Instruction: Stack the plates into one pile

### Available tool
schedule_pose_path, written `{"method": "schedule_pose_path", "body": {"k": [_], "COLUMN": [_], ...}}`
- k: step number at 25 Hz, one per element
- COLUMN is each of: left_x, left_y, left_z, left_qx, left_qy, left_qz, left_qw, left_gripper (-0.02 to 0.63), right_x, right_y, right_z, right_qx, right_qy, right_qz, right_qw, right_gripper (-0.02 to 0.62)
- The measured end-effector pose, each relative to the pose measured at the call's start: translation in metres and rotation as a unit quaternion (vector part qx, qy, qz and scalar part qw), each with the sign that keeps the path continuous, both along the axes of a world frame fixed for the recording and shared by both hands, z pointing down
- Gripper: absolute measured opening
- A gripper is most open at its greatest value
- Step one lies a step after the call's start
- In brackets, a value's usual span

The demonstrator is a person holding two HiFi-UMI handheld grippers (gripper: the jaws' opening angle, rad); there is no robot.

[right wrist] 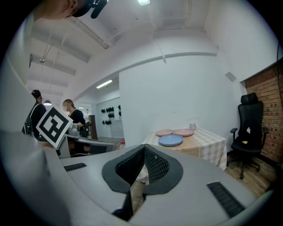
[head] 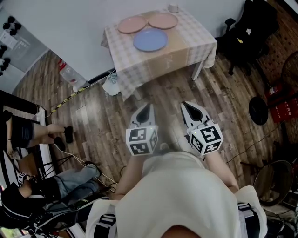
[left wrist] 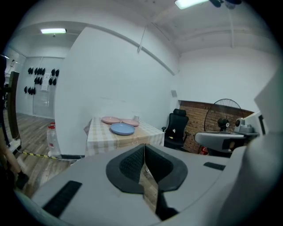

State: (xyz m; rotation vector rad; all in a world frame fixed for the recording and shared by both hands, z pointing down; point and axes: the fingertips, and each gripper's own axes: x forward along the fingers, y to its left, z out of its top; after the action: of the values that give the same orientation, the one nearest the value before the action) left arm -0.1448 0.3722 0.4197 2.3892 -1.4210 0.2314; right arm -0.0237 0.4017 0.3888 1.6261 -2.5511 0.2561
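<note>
Plates unstacked on table (head: 186,44), well ahead: blue plate (head: 150,40), two pink plates (head: 132,24). Left gripper (head: 145,110) and right gripper (head: 192,109) jaws pressed together, empty. Walk up first, then spread jaws, take rim level.

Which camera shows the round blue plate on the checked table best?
The head view: it looks down on the round blue plate, whole outline visible. The left and right gripper views show it only as a small flat oval, far off.

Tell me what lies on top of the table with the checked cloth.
A pink plate, a second pink plate, a blue plate and a small cup. The checked cloth hides the tabletop itself.
</note>
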Motion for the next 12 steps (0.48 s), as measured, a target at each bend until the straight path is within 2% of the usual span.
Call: {"method": "schedule_pose_path", "body": {"k": [12], "left_x": [-0.020], "left_y": [-0.019], "left_z": [0.004], "left_qx": [-0.001], "left_qy": [0.001], "left_qz": [0.004], "left_qw": [1.0000], "left_gripper": [0.005], "right_x": [-0.012], "right_y": [-0.024], "right_z": [0.003], "right_qx": [-0.006], "right_qy": [-0.023], "right_qz": [0.021], "right_qw": [0.999], "right_gripper": [0.000]}}
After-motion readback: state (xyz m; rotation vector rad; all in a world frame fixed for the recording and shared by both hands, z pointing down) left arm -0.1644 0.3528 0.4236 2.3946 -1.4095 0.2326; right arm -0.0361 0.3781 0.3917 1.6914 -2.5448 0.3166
